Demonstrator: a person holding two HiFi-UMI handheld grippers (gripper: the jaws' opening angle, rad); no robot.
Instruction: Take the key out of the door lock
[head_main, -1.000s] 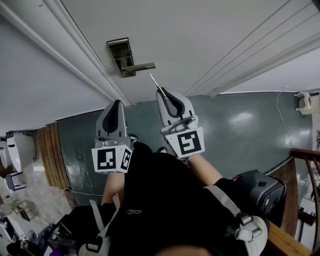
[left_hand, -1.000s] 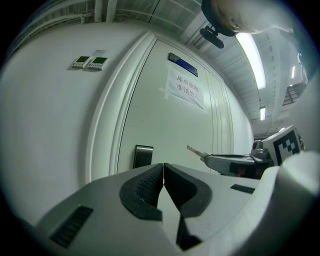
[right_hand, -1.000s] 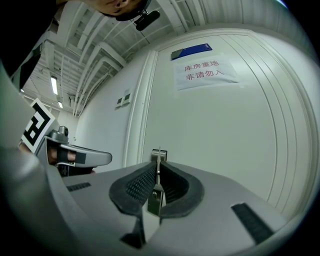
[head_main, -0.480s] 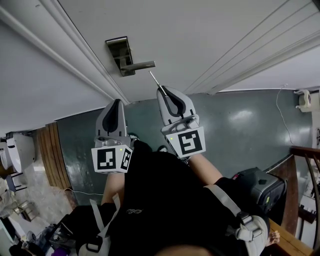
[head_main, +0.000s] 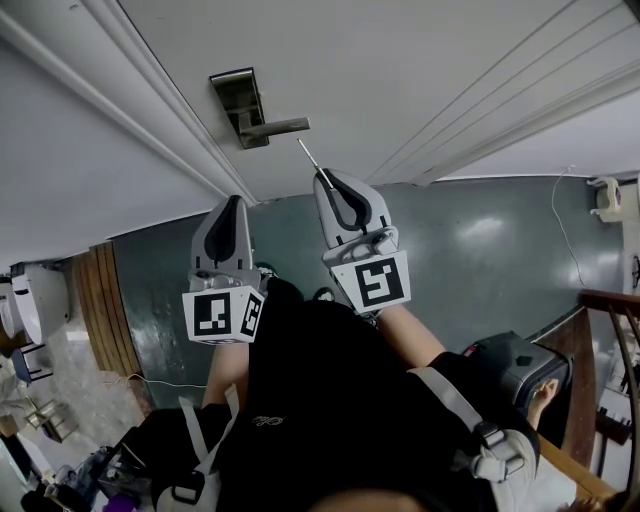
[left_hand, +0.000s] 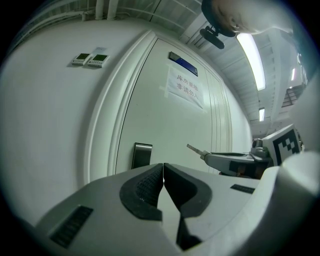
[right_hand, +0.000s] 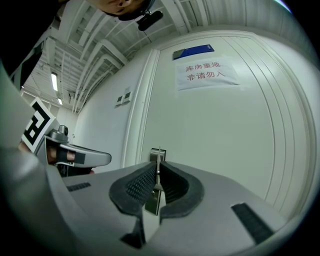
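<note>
A steel lock plate (head_main: 240, 100) with a lever handle (head_main: 275, 126) sits on the white door (head_main: 400, 70). My right gripper (head_main: 322, 178) is shut on a thin metal key (head_main: 308, 160). The key's blade points at the door and stands free of it, a short way right of the handle. In the right gripper view the key (right_hand: 158, 161) stands upright between the pads, in front of the lock plate (right_hand: 153, 153). My left gripper (head_main: 234, 203) hangs beside it, shut and empty, farther back from the door. The left gripper view shows its closed tips (left_hand: 163, 166), the lock plate (left_hand: 142, 155) and the key (left_hand: 196, 149).
A paper sign (right_hand: 206, 72) is stuck on the door. Two wall switches (left_hand: 90, 59) sit left of the door frame. On the green floor (head_main: 480, 250) behind me stand a black case (head_main: 520, 375) and a wooden railing (head_main: 610, 330).
Both grippers hold still, and the key stays in the right gripper's jaws. A bare foot has come into view by the black case.
</note>
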